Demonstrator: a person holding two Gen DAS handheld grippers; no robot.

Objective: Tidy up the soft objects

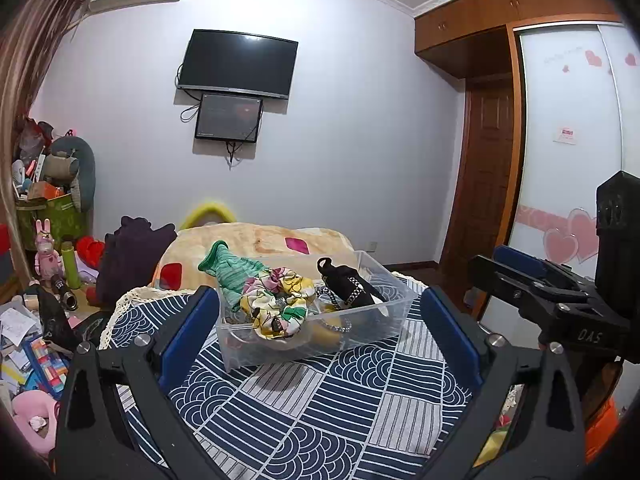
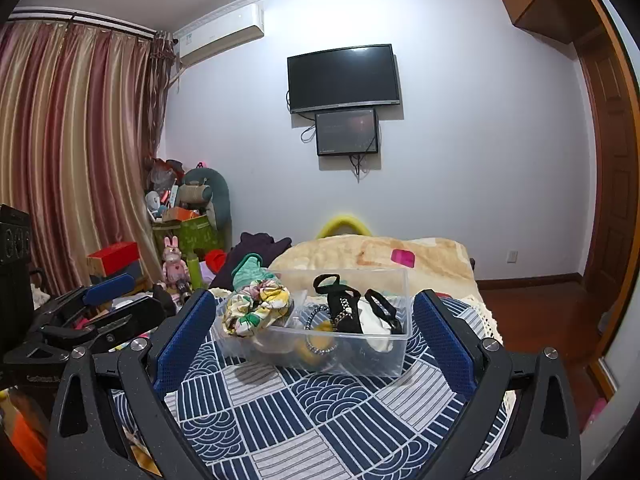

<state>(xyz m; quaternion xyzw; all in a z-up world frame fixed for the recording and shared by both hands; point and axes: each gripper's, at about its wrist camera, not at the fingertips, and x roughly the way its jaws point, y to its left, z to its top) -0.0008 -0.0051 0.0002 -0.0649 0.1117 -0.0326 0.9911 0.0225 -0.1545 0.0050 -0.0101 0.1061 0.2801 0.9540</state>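
Note:
A clear plastic box stands on the blue patterned tablecloth. In it lie a floral scrunchie, a green striped cloth, a black strap with a chain and other small soft items. My left gripper is open and empty, its fingers on either side of the box in view. My right gripper is open and empty, just before the box. Each gripper shows in the other's view, the right one and the left one.
The round table carries only the box. Behind it lies a beige blanket. Toys, boxes and clutter fill the left side. A wooden door and wardrobe stand on the right.

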